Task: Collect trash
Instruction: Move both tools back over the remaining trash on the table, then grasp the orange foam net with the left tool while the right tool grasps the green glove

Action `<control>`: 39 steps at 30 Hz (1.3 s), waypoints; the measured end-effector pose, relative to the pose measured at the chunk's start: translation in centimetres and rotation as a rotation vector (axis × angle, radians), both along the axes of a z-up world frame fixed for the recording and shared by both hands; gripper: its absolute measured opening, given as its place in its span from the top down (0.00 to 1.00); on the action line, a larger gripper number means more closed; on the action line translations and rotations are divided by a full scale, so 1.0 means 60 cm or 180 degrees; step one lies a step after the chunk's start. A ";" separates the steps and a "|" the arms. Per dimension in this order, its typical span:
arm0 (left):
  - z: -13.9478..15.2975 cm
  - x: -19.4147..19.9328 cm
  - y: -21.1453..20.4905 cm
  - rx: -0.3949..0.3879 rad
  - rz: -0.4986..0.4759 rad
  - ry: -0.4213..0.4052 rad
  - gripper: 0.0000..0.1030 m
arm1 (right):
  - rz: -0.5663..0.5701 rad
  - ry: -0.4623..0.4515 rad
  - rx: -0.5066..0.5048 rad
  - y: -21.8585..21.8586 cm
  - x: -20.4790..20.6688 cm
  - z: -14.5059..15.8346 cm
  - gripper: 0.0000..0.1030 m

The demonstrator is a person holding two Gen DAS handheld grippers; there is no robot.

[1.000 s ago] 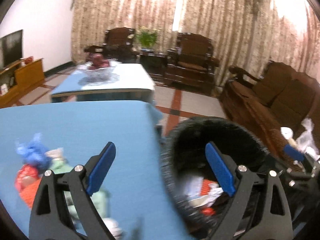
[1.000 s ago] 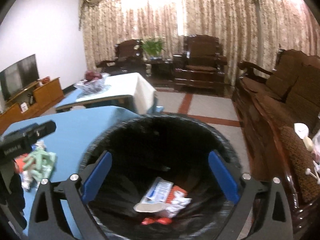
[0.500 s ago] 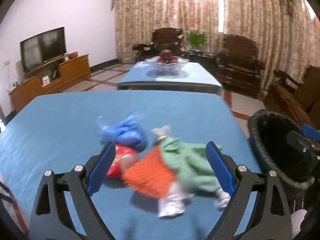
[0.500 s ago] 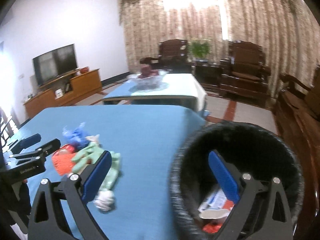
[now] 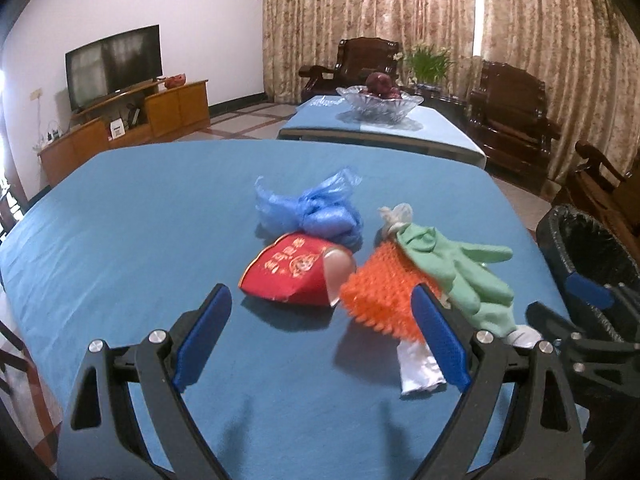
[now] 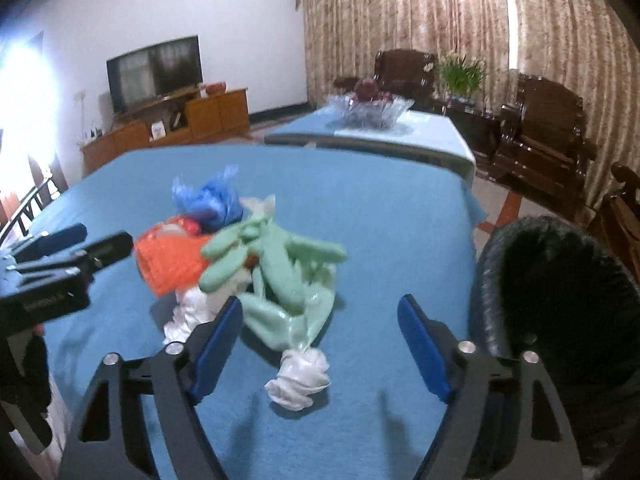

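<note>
A pile of trash lies on the blue table: a blue plastic bag, a red wrapper, an orange spiky sponge, a green rubber glove and white crumpled paper. My left gripper is open and empty, just in front of the red wrapper and sponge. My right gripper is open and empty, above the green glove and a white wad. The black trash bin stands off the table's right edge.
A second blue table with a glass fruit bowl stands behind. Dark wooden armchairs line the curtain wall. A TV on a wooden cabinet is at the left. The left gripper also shows in the right wrist view.
Both grippers swung left, away from over the bin and toward the table. The trash pile now sits in front of both; the bin moved to the right edge of both views.
</note>
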State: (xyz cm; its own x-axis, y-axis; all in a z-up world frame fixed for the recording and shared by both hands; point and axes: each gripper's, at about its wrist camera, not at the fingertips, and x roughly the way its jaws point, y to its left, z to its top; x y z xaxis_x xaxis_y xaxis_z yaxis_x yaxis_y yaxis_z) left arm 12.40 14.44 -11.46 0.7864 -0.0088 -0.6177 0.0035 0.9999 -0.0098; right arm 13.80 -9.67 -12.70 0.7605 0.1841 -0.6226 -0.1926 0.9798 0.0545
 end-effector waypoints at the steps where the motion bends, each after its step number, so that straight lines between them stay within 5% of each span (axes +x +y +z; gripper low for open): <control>1: -0.004 0.000 0.002 0.0004 -0.0001 0.0012 0.14 | 0.0007 0.0027 -0.0004 0.001 0.002 -0.006 0.30; 9: -0.024 0.003 -0.001 -0.0093 -0.0027 0.0101 0.14 | 0.0121 0.0304 -0.0093 0.012 0.014 -0.036 0.41; 13: -0.028 0.006 -0.015 -0.0155 -0.0100 0.0133 0.14 | 0.0217 0.0466 -0.0060 0.016 0.023 -0.046 0.59; 17: -0.034 0.016 -0.030 -0.0204 -0.0174 0.0189 0.17 | 0.0269 0.0474 -0.0049 0.015 0.018 -0.046 0.72; 21: -0.042 0.030 -0.039 -0.0277 -0.0194 0.0242 0.21 | 0.0217 0.0408 -0.0025 0.006 0.010 -0.039 0.74; 27: -0.058 0.050 -0.045 -0.0496 -0.0209 0.0389 0.42 | 0.0111 0.0269 -0.0063 -0.014 -0.001 -0.013 0.74; 34: -0.058 0.051 -0.055 -0.0547 -0.0219 0.0386 0.86 | 0.0010 0.0146 -0.0172 -0.027 -0.005 0.010 0.75; 39: -0.040 0.046 -0.056 -0.0533 -0.0193 0.0266 0.91 | -0.0071 0.0064 -0.0153 -0.037 -0.007 0.027 0.76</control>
State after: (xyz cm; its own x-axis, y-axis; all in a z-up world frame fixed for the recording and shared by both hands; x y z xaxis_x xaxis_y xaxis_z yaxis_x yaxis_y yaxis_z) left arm 15.13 11.06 -13.88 0.7273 -0.1626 -0.6668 0.0557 0.9823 -0.1787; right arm 13.36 -11.87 -11.09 0.7514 0.1368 -0.6455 -0.1699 0.9854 0.0110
